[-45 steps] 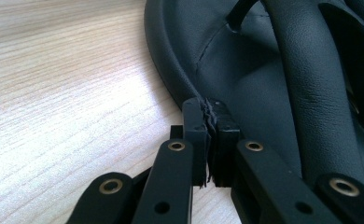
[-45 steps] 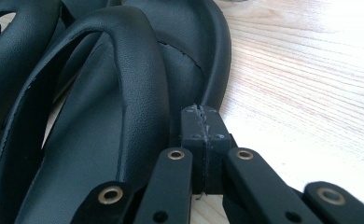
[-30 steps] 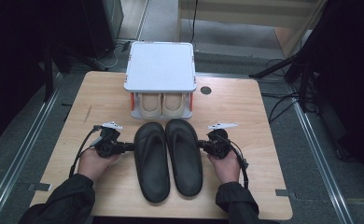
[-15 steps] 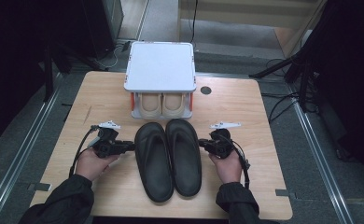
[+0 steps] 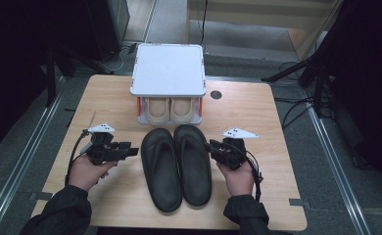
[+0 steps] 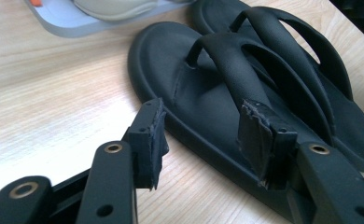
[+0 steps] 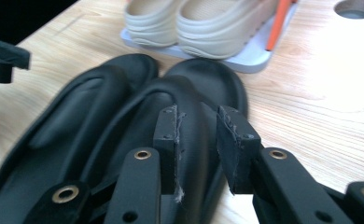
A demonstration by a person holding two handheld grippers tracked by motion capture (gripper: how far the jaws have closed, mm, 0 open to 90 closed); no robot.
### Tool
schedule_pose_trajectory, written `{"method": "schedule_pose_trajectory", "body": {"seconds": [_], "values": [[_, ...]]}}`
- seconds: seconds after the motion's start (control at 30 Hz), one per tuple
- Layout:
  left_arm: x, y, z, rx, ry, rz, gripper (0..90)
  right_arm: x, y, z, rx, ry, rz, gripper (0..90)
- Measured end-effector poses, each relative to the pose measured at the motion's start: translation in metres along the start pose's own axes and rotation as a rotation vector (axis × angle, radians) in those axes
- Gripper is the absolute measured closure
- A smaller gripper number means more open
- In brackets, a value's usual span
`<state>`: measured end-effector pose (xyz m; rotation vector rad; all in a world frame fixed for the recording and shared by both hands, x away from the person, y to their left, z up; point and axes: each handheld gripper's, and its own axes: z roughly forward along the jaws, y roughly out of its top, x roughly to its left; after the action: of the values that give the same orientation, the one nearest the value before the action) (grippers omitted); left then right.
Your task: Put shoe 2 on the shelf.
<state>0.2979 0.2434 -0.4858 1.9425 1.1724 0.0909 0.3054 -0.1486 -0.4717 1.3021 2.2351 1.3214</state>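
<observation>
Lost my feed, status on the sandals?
Left gripper and right gripper open, jaws just opening. Black sandals flat on table, released. Nothing blocking.

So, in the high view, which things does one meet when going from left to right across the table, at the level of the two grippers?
Left gripper → left black sandal → right black sandal → right gripper.

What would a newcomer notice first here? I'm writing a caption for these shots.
A pair of black rubber flip-flop sandals lies side by side mid-table, between the left gripper and right gripper, whose jaws have just been opening, holding nothing. Behind stands a small white-topped shoe rack sheltering beige clogs.
</observation>
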Motion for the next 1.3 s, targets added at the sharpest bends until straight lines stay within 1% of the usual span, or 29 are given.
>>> {"method": "schedule_pose_trajectory", "body": {"seconds": [0.07,0.13,0.27,0.4,0.47,0.5,0.57,0.63,0.8,0.9,0.93,1.0,1.1,1.27,1.3], "values": [[0.002,0.000,0.000,0.004,0.008,-0.012,49.3,0.008,-0.001,-0.001,-0.008,0.003,-0.003,68.9],[0.003,-0.001,0.000,0.006,0.022,-0.010,49.1,0.015,-0.003,-0.001,-0.013,0.007,-0.004,68.9],[0.002,-0.001,0.001,0.013,0.023,-0.007,48.4,0.028,-0.008,0.002,-0.012,0.015,-0.005,68.3],[0.002,-0.002,0.002,0.023,0.020,-0.002,47.8,0.037,-0.013,0.009,-0.008,0.024,0.025,64.5],[0.002,-0.002,0.002,0.024,0.016,-0.003,47.7,0.042,-0.016,0.014,-0.004,0.020,0.033,60.7],[0.002,-0.002,0.002,0.022,0.017,0.000,47.7,0.044,-0.017,0.016,0.000,0.027,0.041,58.0],[0.002,-0.002,0.002,0.024,0.016,-0.003,47.6,0.048,-0.019,0.022,0.011,0.043,0.056,55.5],[0.003,-0.002,0.002,0.024,0.018,-0.002,47.6,0.052,-0.022,0.028,0.018,0.042,0.049,53.5],[0.003,-0.002,0.003,0.024,0.019,-0.003,47.6,0.061,-0.025,0.040,0.033,0.038,0.053,50.6],[0.004,-0.002,0.003,0.025,0.022,-0.002,47.5,0.066,-0.027,0.048,0.043,0.035,0.041,49.2],[0.004,-0.002,0.003,0.026,0.026,-0.002,47.5,0.068,-0.028,0.051,0.051,0.026,0.036,48.4],[0.003,-0.002,0.002,0.022,0.027,0.000,47.5,0.070,-0.029,0.054,0.056,0.027,0.040,48.5],[0.003,-0.002,0.002,0.013,0.030,0.000,47.5,0.074,-0.029,0.058,0.062,0.016,0.032,47.6],[0.003,-0.002,0.002,0.013,0.035,0.001,47.5,0.076,-0.031,0.066,0.078,-0.004,0.054,49.0],[0.003,-0.002,0.002,0.017,0.030,0.000,47.5,0.076,-0.031,0.067,0.080,-0.004,0.059,49.3]]}}
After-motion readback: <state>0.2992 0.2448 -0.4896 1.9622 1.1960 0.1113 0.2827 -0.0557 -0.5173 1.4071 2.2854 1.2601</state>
